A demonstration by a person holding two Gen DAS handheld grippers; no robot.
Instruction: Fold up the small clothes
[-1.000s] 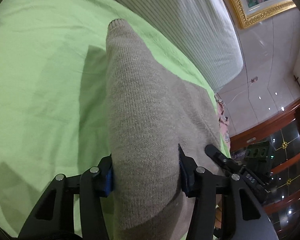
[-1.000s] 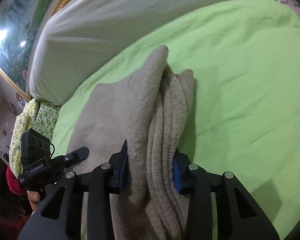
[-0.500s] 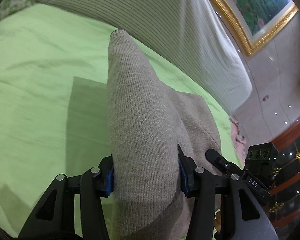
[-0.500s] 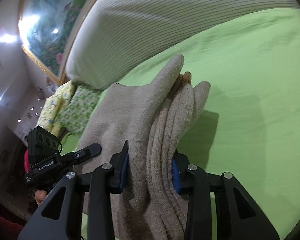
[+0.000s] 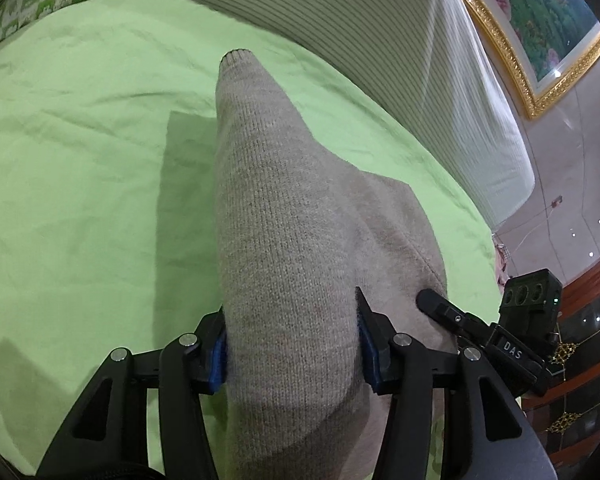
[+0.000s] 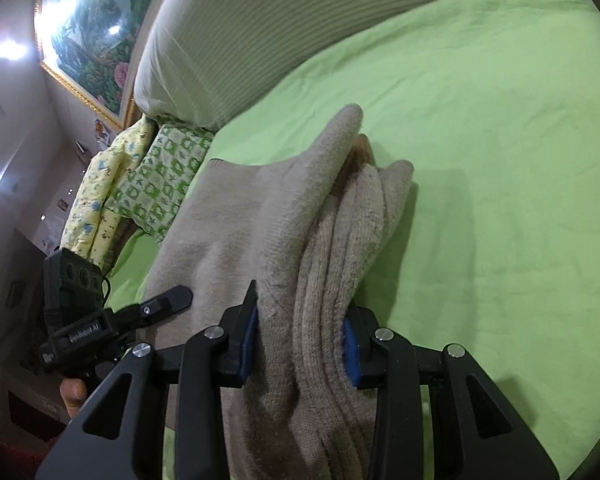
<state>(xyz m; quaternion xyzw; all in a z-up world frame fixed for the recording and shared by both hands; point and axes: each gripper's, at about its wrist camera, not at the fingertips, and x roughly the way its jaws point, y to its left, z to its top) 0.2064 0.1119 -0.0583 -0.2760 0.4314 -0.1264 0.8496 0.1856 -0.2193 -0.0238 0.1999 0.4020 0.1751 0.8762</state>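
Two hand-held grippers lift a beige knitted garment (image 5: 284,240) above a bed covered by a light green sheet (image 5: 80,160). Left gripper (image 5: 292,352): a thick fold of the knit fills the space between its blue-padded fingers (image 5: 219,356), which touch the cloth on both sides while the jaws are easing apart; the fold runs away from the camera to a ribbed end pointing toward the far side of the bed. Right gripper (image 6: 298,344): its fingers (image 6: 350,354) are clenched on several bunched layers of the same garment (image 6: 320,216), whose rounded folds rise ahead of the pads. Between the two grips the cloth spans as a slack sheet, casting a shadow on the bed. A white ribbed bolster (image 5: 380,40) lies along the far edge of the bed, and a green-and-white patterned pillow (image 6: 160,176) sits at the far left in the right-wrist view. A gold-framed painting (image 5: 540,32) hangs on the wall behind.
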